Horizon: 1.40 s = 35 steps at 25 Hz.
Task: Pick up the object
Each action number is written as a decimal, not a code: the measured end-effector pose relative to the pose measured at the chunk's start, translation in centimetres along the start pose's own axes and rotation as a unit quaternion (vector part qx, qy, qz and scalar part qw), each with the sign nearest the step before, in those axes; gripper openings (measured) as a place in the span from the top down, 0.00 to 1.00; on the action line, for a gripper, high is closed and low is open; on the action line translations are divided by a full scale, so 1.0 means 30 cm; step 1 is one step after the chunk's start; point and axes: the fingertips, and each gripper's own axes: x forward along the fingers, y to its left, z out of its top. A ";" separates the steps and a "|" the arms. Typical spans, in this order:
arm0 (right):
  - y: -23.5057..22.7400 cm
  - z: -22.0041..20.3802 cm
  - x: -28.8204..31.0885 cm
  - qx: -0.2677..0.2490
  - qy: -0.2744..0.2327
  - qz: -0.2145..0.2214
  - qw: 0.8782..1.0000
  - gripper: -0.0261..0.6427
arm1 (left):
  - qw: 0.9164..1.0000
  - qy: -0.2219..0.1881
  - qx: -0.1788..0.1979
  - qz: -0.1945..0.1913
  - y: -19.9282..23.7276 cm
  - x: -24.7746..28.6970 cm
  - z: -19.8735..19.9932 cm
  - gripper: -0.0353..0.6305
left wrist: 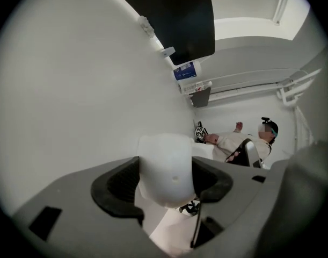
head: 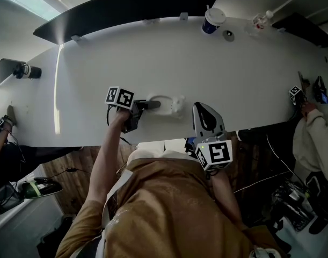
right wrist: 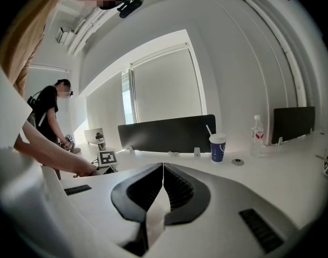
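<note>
A white, rounded plastic object [head: 170,105] lies on the white table [head: 217,74] near its front edge. My left gripper [head: 153,105] reaches it from the left. In the left gripper view the white object [left wrist: 165,168] fills the gap of the left gripper [left wrist: 166,180], and both black pads touch its sides. To the right of the object, my right gripper [head: 202,109] is over the table's front edge. In the right gripper view the right gripper [right wrist: 162,168] has its jaws together with nothing between them.
A blue and white paper cup [head: 212,20] with a straw, a round grommet [head: 228,35] and a water bottle [head: 262,20] stand at the far edge. A dark divider panel [head: 131,7] runs behind the table. Other people with marker cubes work at the left end [head: 2,125] and the right end [head: 298,95].
</note>
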 end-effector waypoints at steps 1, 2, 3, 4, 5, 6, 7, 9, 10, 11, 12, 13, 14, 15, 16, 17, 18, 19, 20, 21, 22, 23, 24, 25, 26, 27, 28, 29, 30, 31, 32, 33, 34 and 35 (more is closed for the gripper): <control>-0.002 0.000 0.000 0.000 0.000 0.000 1.000 0.95 | 1.000 -0.001 -0.001 -0.002 -0.001 0.001 -0.003 0.53; -0.003 0.001 0.000 0.000 0.000 0.000 1.000 0.95 | 1.000 -0.001 -0.002 -0.002 -0.001 0.001 -0.005 0.53; -0.003 0.002 0.001 0.000 -0.001 0.000 1.000 0.95 | 1.000 -0.001 -0.001 -0.003 -0.001 0.001 -0.006 0.53; -0.001 0.003 0.001 0.001 -0.002 0.002 1.000 0.95 | 1.000 0.000 0.000 -0.002 0.000 0.001 -0.007 0.53; 0.001 0.005 0.001 0.001 -0.004 0.004 1.000 0.95 | 1.000 0.000 0.002 0.000 0.000 0.001 -0.007 0.53; 0.005 0.005 0.001 0.001 -0.004 0.007 1.000 0.95 | 1.000 0.000 0.003 0.000 0.000 0.001 -0.007 0.53; 0.009 0.006 0.001 -0.001 -0.004 0.009 1.000 0.95 | 1.000 0.000 0.005 0.001 0.000 0.001 -0.007 0.53; 0.015 0.006 0.001 -0.004 -0.003 0.012 1.000 0.95 | 1.000 0.001 0.005 0.000 -0.002 0.002 -0.008 0.53; 0.016 0.006 0.000 -0.005 -0.002 0.012 1.000 0.95 | 1.000 0.002 0.003 -0.002 -0.003 0.002 -0.010 0.53; 0.015 0.005 -0.001 -0.005 -0.002 0.011 1.000 0.95 | 1.000 0.002 0.002 -0.004 -0.003 0.002 -0.012 0.53; 0.013 0.004 -0.002 -0.005 -0.001 0.010 1.000 0.95 | 1.000 0.002 0.000 -0.005 -0.003 0.002 -0.014 0.53; 0.011 0.003 -0.003 -0.005 -0.001 0.009 1.000 0.95 | 1.000 0.002 -0.002 -0.007 -0.003 0.003 -0.015 0.53; 0.008 0.002 -0.004 -0.004 -0.001 0.008 1.000 0.95 | 1.000 0.001 -0.003 -0.009 -0.004 0.003 -0.015 0.53; 0.005 0.001 -0.004 -0.004 -0.001 0.007 1.000 0.95 | 1.000 0.000 -0.004 -0.012 -0.007 0.003 -0.015 0.53; 0.003 0.001 -0.005 -0.003 -0.001 0.006 1.000 0.95 | 1.000 -0.002 -0.005 -0.016 -0.012 0.001 -0.015 0.53; 0.002 0.001 -0.005 -0.003 -0.001 0.005 1.000 0.95 | 1.000 -0.006 -0.005 -0.022 -0.019 -0.001 -0.014 0.53; 0.003 0.001 -0.004 -0.003 -0.001 0.005 1.000 0.95 | 1.000 -0.010 -0.005 -0.028 -0.027 -0.003 -0.013 0.53; 0.003 0.002 -0.004 -0.003 -0.001 0.005 1.000 0.95 | 0.999 -0.014 -0.005 -0.034 -0.037 -0.005 -0.011 0.53; 0.003 0.003 -0.003 -0.003 -0.002 0.005 1.000 0.95 | 0.999 -0.019 -0.004 -0.041 -0.047 -0.007 -0.008 0.53; 0.003 0.003 -0.003 -0.003 -0.003 0.005 1.000 0.95 | 0.999 -0.024 -0.002 -0.046 -0.058 -0.009 -0.005 0.53; 0.003 0.004 -0.003 -0.003 -0.004 0.005 1.000 0.95 | 0.998 -0.028 0.000 -0.051 -0.070 -0.012 -0.001 0.53; 0.003 0.006 -0.004 -0.004 -0.005 0.004 1.000 0.95 | 0.998 -0.032 0.002 -0.056 -0.083 -0.014 0.002 0.53; 0.004 0.007 -0.004 -0.005 -0.006 0.004 1.000 0.95 | 0.997 -0.036 0.005 -0.061 -0.096 -0.017 0.005 0.53; 0.006 0.008 -0.005 -0.006 -0.006 0.004 1.000 0.95 | 0.997 -0.039 0.008 -0.066 -0.109 -0.021 0.008 0.53; 0.008 0.007 -0.006 -0.008 -0.006 0.004 1.000 0.95 | 0.996 -0.043 0.012 -0.071 -0.120 -0.025 0.010 0.53; 0.010 0.006 -0.007 -0.009 -0.006 0.004 1.000 0.95 | 0.996 -0.048 0.015 -0.075 -0.131 -0.031 0.012 0.53; 0.011 0.007 -0.008 -0.010 -0.007 0.004 1.000 0.95 | 0.995 -0.053 0.018 -0.078 -0.140 -0.036 0.015 0.53; 0.011 0.009 -0.009 -0.010 -0.008 0.003 1.000 0.95 | 0.995 -0.058 0.021 -0.081 -0.149 -0.042 0.018 0.53; 0.011 0.013 -0.010 -0.010 -0.009 0.004 1.000 0.95 | 0.994 -0.062 0.022 -0.084 -0.157 -0.048 0.021 0.53; 0.013 0.019 -0.013 -0.009 -0.013 0.005 1.000 0.95 | 0.994 -0.064 0.024 -0.085 -0.163 -0.054 0.023 0.53; 0.016 0.027 -0.016 -0.009 -0.017 0.007 1.000 0.95 | 0.994 -0.066 0.024 -0.086 -0.168 -0.059 0.023 0.53; 0.019 0.035 -0.019 -0.008 -0.022 0.009 1.000 0.95 | 0.994 -0.067 0.023 -0.087 -0.172 -0.064 0.022 0.53; 0.023 0.042 -0.022 -0.009 -0.025 0.010 1.000 0.95 | 0.994 -0.068 0.022 -0.088 -0.175 -0.070 0.021 0.53; 0.026 0.047 -0.023 -0.011 -0.028 0.010 1.000 0.95 | 0.993 -0.069 0.022 -0.088 -0.177 -0.075 0.020 0.53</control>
